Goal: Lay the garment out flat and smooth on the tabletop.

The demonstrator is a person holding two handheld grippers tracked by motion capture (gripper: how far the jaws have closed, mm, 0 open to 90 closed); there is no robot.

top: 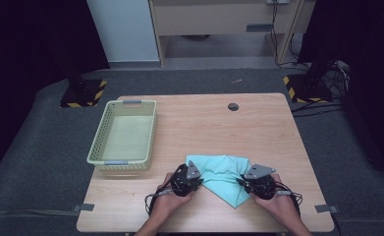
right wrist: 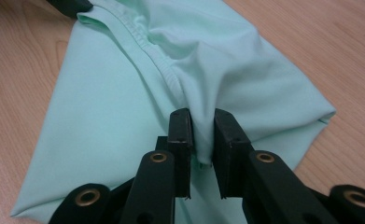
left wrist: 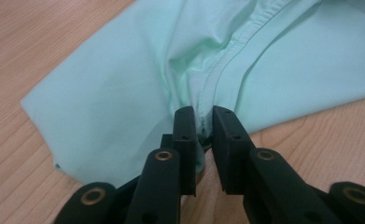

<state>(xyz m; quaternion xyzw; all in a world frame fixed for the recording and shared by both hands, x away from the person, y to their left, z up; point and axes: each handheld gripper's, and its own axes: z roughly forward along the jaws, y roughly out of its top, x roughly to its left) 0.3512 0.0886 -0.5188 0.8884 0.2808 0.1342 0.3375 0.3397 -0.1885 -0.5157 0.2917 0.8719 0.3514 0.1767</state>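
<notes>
At the lower centre of the table (top: 278, 128), a crumpled mint-green cloth (top: 224, 174) lies pinched at its seam by the left gripper (top: 198, 178) and right gripper (top: 242, 181); the pale green basket (top: 97, 147), centre left, holds nothing.

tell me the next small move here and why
Probably lift both hands together a little. The left gripper and the right gripper are each pinched on a seam fold of the mint-green cloth, which lies bunched on the table; raising it should let it hang free.
</notes>
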